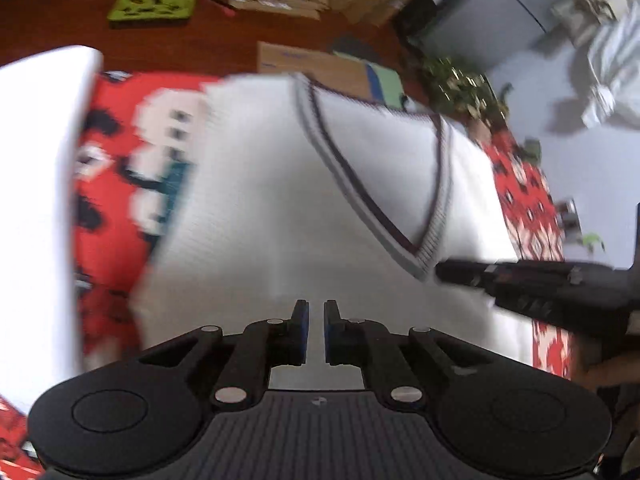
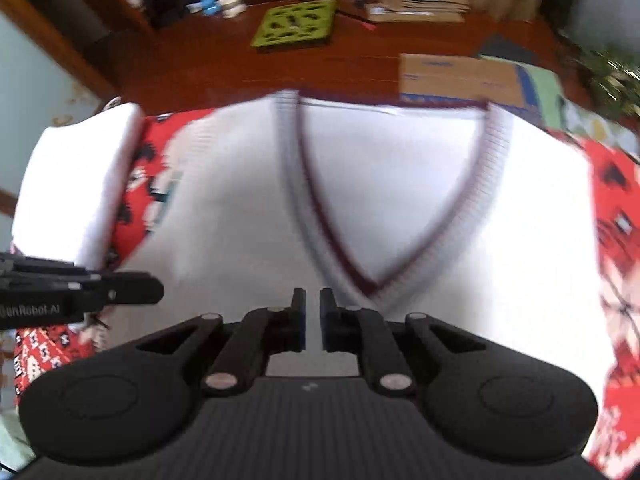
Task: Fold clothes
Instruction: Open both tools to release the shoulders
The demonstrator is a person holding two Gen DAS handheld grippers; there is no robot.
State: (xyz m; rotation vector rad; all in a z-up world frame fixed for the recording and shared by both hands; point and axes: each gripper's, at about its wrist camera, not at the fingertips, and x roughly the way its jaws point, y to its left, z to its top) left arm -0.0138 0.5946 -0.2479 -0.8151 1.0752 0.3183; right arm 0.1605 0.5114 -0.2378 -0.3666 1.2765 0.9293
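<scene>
1. Two grippers, left gripper [image 1: 316,332] and right gripper [image 2: 313,320], hover with jaws nearly closed, a narrow gap showing, nothing visibly pinched.
2. White V-neck sweater [image 2: 400,208] lies spread on the red patterned blanket [image 2: 616,208], directly ahead of both, neckline farthest away.
3. Right gripper faces the V's point [image 2: 374,286]; left sits toward the sweater's left side.

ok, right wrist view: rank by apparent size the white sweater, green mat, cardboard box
1. white sweater, fills most of the frame
2. cardboard box
3. green mat
Box and mat look close; mat lies farther back, so unsure.
</scene>
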